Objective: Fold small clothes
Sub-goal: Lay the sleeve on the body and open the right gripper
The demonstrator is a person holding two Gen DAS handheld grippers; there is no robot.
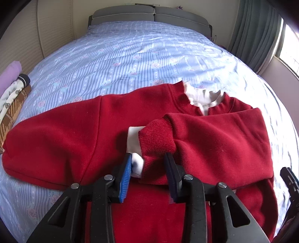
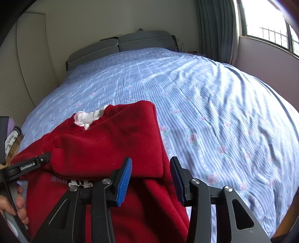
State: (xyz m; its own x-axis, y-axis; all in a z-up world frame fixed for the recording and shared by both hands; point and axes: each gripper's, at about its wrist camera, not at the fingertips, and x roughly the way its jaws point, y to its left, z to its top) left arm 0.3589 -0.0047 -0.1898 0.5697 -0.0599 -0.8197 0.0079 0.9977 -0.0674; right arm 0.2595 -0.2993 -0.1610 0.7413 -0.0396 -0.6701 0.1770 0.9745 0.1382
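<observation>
A red sweatshirt [image 1: 74, 134] with a white collar [image 1: 203, 99] lies spread on the bed. One sleeve is folded across the chest and the other stretches out to the left. My left gripper [image 1: 148, 158] is shut on the folded sleeve's ribbed cuff [image 1: 157, 138], with a white inner cuff against the blue pad. In the right wrist view the sweatshirt [image 2: 112, 142] shows its folded edge. My right gripper [image 2: 151, 162] stands open just above that edge, its pads apart from the cloth. One of the left gripper's fingers [image 2: 29, 165] reaches in from the left, held by a hand [image 2: 16, 201].
The bed [image 1: 130, 56] has a blue striped floral cover and a grey headboard [image 1: 149, 15]. A pile of folded clothes [image 1: 13, 89] sits at the bed's left edge. The window [image 2: 265, 24] and curtain are on the right. The right gripper's body [image 1: 289, 183] shows at the frame's edge.
</observation>
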